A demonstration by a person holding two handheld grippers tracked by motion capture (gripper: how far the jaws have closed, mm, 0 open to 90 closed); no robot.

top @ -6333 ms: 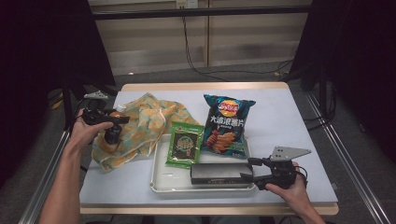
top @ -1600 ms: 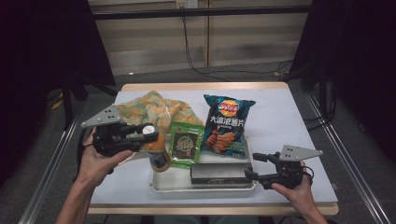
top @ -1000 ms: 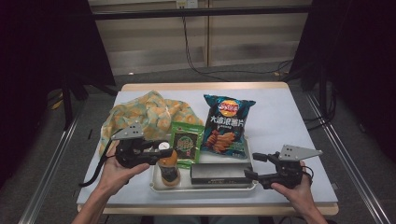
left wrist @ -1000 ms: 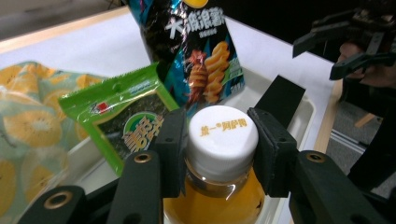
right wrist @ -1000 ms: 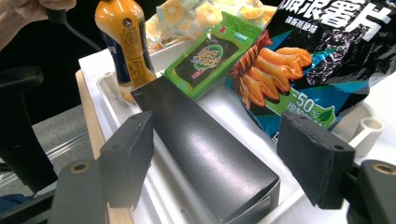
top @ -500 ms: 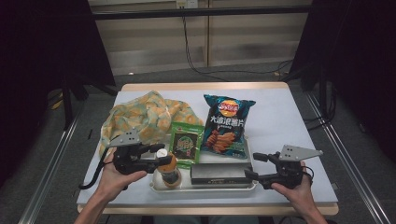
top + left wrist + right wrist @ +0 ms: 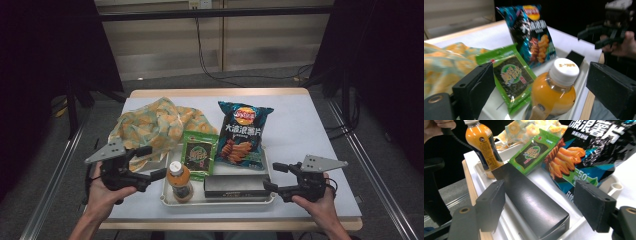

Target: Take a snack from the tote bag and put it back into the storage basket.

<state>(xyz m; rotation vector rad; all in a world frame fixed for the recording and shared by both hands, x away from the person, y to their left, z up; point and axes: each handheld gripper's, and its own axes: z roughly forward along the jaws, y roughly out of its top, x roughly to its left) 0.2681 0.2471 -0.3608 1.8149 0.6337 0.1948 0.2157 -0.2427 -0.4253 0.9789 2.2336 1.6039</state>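
An orange juice bottle with a white cap stands upright in the front left corner of the white tray. My left gripper is open just left of it; its jaws have just been opening and no pad touches the bottle. In the left gripper view the bottle stands ahead of the wide jaws of the left gripper. My right gripper is open at the tray's right end, level with a black box. In the right gripper view the box lies ahead of the right gripper, untouched.
A green snack packet and a blue chips bag lean over the tray's far side. A yellow patterned cloth is bunched at the back left. The table's front edge runs just behind both hands.
The left gripper carried the bottle to the tray, stood it in the front left corner, opened and drew back to the left. The right gripper has stayed where it was.
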